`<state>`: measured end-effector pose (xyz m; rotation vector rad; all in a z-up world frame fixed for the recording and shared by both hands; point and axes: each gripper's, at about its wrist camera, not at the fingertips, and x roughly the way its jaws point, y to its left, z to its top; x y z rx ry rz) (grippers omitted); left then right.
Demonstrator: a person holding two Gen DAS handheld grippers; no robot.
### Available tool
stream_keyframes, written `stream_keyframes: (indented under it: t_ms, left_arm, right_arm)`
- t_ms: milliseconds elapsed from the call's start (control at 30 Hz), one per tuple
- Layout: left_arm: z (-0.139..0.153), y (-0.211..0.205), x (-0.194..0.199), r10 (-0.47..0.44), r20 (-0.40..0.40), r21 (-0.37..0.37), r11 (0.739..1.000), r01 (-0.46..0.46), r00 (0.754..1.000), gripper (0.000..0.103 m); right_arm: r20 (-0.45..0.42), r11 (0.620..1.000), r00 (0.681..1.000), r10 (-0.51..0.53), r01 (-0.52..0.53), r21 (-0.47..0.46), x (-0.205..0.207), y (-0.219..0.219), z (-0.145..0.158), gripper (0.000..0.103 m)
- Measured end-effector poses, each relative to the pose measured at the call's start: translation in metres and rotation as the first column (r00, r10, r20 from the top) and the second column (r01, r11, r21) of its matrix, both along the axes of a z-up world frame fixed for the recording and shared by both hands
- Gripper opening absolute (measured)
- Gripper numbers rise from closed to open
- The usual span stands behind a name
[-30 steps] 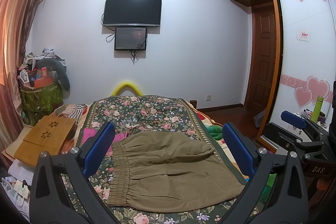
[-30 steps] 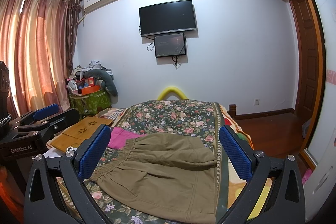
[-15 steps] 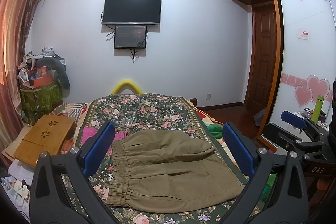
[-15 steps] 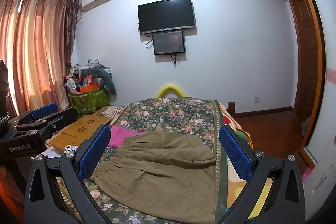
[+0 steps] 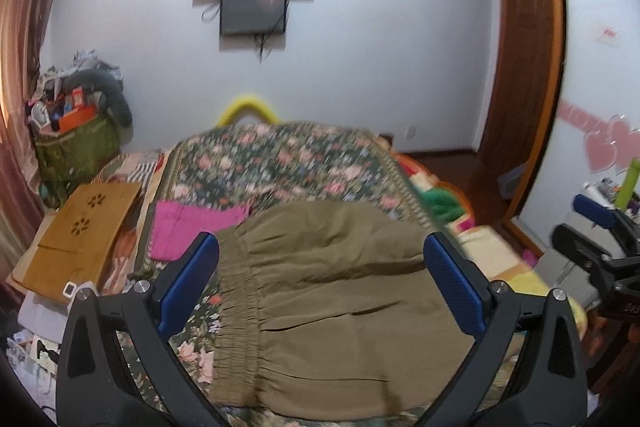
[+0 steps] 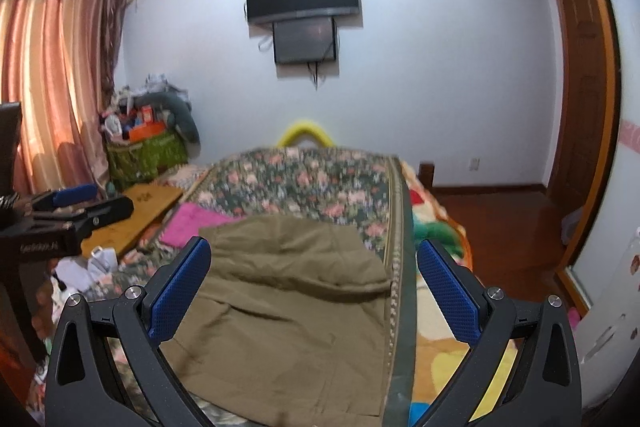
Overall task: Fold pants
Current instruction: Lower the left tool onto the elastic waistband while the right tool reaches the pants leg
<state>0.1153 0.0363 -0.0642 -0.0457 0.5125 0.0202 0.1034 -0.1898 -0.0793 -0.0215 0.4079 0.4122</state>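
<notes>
Pants laid flat on flowery blanket, partly folded. Left gripper and right gripper held above pants, fingers wide apart, nothing grabbed. Fold could be pulled crooked if blanket is pinched too.

Left gripper: two black angular arms with triangular cut-outs, silver round screw heads near finger bases. Fingers faced with blue dimpled rubber pads. Right gripper: identical black frame, silver screws, blue textured pads. White lettering on black side body of each, partly blurred, unreadable.
</notes>
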Motion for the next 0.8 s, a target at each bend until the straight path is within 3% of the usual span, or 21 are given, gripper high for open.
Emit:
stream_keyframes:
  t_ms: [200, 333, 500, 667, 800]
  left_arm:
    - [-0.047, 0.044, 0.063, 0.029, -0.215, -0.063, 0.997, -0.044, 0.976, 0.103]
    - [-0.08, 0.077, 0.099, 0.123, -0.33, -0.037, 0.989, -0.143, 0.936, 0.103]
    - [-0.12, 0.114, 0.133, 0.133, -0.456, -0.087, 0.977, -0.193, 0.88, 0.103]
    - [-0.15, 0.131, 0.155, 0.13, -0.538, -0.052, 0.981, -0.187, 0.833, 0.103]
    - [-0.161, 0.131, 0.16, 0.105, -0.562, -0.03, 0.989, -0.147, 0.82, 0.102]
  right_arm:
    - [-0.159, 1.0, 0.987, -0.014, 0.009, -0.027, 0.05, -0.008, -0.043, 0.102]
    - [-0.263, 0.998, 0.964, -0.025, 0.01, -0.059, 0.081, -0.015, -0.072, 0.102]
    - [-0.378, 0.995, 0.926, -0.008, -0.029, -0.093, 0.113, -0.02, -0.103, 0.102]
    - [-0.47, 0.992, 0.882, 0.034, -0.088, -0.092, 0.14, -0.025, -0.126, 0.083]
    - [-0.527, 0.99, 0.848, 0.055, -0.116, -0.084, 0.159, -0.025, -0.138, 0.074]
